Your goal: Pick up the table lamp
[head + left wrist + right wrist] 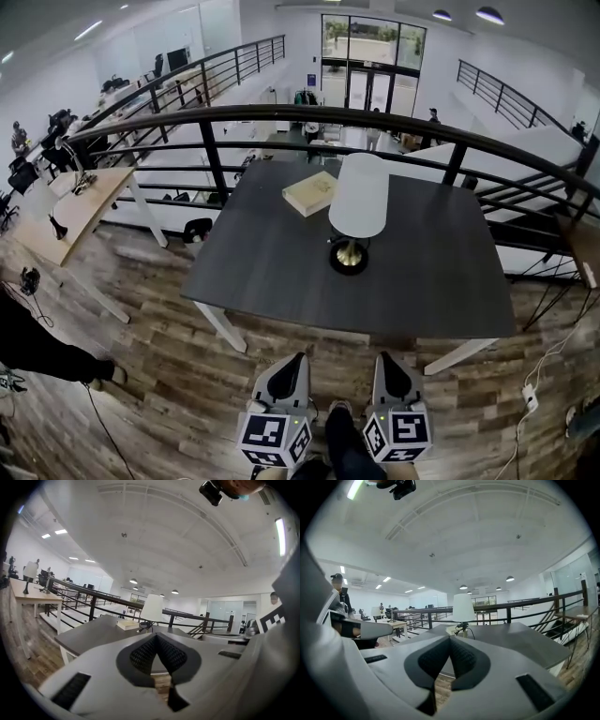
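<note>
The table lamp (357, 202) has a white shade and a round black base with a brass stem. It stands upright near the middle of a dark grey table (281, 262). The lamp (151, 608) shows far ahead in the left gripper view, and the lamp (463, 609) likewise in the right gripper view. My left gripper (292, 358) and right gripper (388, 358) hang side by side over the wood floor, short of the table's near edge. Both are shut with nothing between their pads.
A tan book (310, 192) lies on the table left of the lamp. A black curved railing (281, 114) runs behind the table. A wooden desk (80, 206) stands at the left, and a person's sleeve (37, 347) reaches in at the lower left. Cables and a power strip (530, 398) lie on the floor at the right.
</note>
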Action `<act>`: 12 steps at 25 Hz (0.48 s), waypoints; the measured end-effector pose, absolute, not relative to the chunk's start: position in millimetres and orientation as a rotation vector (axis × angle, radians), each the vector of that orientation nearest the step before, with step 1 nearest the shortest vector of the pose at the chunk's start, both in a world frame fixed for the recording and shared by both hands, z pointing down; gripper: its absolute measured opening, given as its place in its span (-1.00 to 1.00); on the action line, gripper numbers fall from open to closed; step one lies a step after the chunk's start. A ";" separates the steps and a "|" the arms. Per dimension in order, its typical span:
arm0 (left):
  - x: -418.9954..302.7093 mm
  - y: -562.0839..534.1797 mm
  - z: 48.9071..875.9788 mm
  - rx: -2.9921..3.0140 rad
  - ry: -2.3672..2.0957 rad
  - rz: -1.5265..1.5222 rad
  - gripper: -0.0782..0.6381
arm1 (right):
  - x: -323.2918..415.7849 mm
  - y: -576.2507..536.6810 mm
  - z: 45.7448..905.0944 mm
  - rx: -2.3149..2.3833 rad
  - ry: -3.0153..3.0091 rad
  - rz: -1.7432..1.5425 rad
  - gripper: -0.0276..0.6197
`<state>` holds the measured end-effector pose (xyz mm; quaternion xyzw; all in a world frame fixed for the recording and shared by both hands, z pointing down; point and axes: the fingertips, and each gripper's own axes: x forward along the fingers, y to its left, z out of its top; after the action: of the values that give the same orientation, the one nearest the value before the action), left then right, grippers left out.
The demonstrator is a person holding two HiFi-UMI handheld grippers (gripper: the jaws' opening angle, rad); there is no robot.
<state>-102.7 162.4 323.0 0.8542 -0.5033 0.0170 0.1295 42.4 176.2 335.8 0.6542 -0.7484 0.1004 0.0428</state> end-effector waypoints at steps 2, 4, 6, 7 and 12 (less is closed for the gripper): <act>-93.7 145.9 327.3 2.483 -1.465 0.062 -0.76 | 46.3 160.3 341.6 1.990 -2.293 0.319 -0.92; -82.3 126.8 327.9 2.486 -1.454 0.060 -0.76 | 50.8 141.7 343.2 1.977 -2.300 0.316 -0.92; -70.0 105.7 324.5 2.494 -1.443 0.053 -0.76 | 58.7 119.9 340.0 1.970 -2.308 0.300 -0.92; -64.6 94.9 322.1 2.498 -1.443 0.051 -0.76 | 63.5 108.4 338.1 1.969 -2.312 0.296 -0.92; -44.9 47.2 314.3 2.495 -1.456 0.055 -0.76 | 86.0 56.0 336.6 1.967 -2.318 0.312 -0.92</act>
<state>-44.9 47.2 314.3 0.8566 -0.5000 0.0189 0.1257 86.0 56.0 336.6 0.6430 -0.7578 0.1020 0.0428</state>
